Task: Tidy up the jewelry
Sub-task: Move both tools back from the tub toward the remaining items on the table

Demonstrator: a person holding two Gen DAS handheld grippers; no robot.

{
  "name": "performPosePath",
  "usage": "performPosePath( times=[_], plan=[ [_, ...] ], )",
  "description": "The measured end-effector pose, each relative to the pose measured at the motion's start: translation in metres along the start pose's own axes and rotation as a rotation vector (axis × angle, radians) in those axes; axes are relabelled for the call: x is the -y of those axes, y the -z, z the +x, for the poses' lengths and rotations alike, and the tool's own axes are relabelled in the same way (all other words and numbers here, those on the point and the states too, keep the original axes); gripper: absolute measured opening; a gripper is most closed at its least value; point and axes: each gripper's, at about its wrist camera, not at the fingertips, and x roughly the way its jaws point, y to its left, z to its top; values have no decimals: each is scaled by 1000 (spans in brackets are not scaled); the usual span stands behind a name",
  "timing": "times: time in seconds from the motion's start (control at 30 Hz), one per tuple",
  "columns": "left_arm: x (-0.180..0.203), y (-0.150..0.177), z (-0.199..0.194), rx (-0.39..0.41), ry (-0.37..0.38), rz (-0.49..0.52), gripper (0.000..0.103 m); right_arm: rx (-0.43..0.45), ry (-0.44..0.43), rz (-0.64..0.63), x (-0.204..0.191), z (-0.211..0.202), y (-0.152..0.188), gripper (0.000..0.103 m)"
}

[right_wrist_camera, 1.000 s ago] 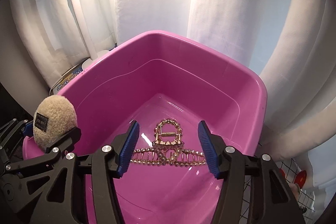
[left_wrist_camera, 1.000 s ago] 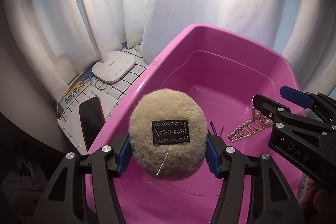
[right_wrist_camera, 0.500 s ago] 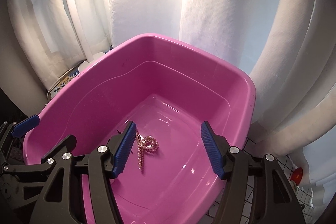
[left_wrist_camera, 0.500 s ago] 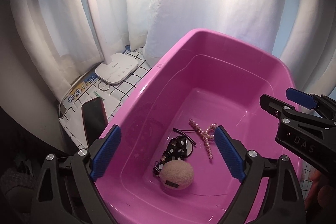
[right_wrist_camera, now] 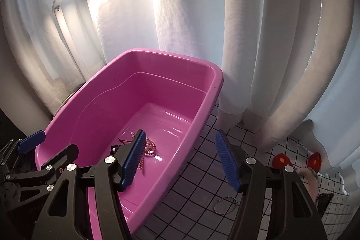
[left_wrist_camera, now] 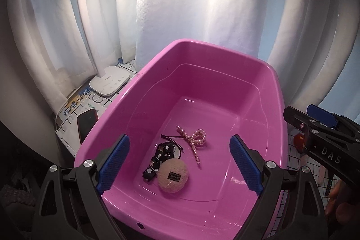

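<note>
A pink plastic tub [left_wrist_camera: 202,46] [right_wrist_camera: 216,82] holds a beige fluffy puff with a black label [left_wrist_camera: 172,175], a black patterned hair tie [left_wrist_camera: 158,157] and a pearl hair claw [left_wrist_camera: 194,139] [right_wrist_camera: 149,146]. My left gripper [left_wrist_camera: 180,163] is open and empty above the tub's near end. My right gripper [right_wrist_camera: 180,159] is open and empty, over the tub's right rim and the checked cloth. A thin metal ring [right_wrist_camera: 225,205] lies on the cloth below the right gripper. Red pieces [right_wrist_camera: 281,161] lie further right.
A white lamp base [left_wrist_camera: 110,80] and a dark phone [left_wrist_camera: 86,125] sit left of the tub on the checked cloth [right_wrist_camera: 198,195]. White curtains [right_wrist_camera: 258,37] hang close behind. A black item [right_wrist_camera: 325,199] lies at the right edge.
My left gripper opened and dropped the puff into the tub. My right gripper released the pearl claw into the tub, then swung right over the cloth. Both have pulled back.
</note>
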Motion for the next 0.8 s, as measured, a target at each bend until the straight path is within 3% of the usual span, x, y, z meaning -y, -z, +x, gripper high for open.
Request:
performPosePath(
  times=[0.43,0.8],
  plan=[
    [80,16,-28,21,117,79,89,80,137,189,121,-96,73,61],
    [157,45,-40,4,225,177,89,49,283,349,221,-143,144,61]
  ],
)
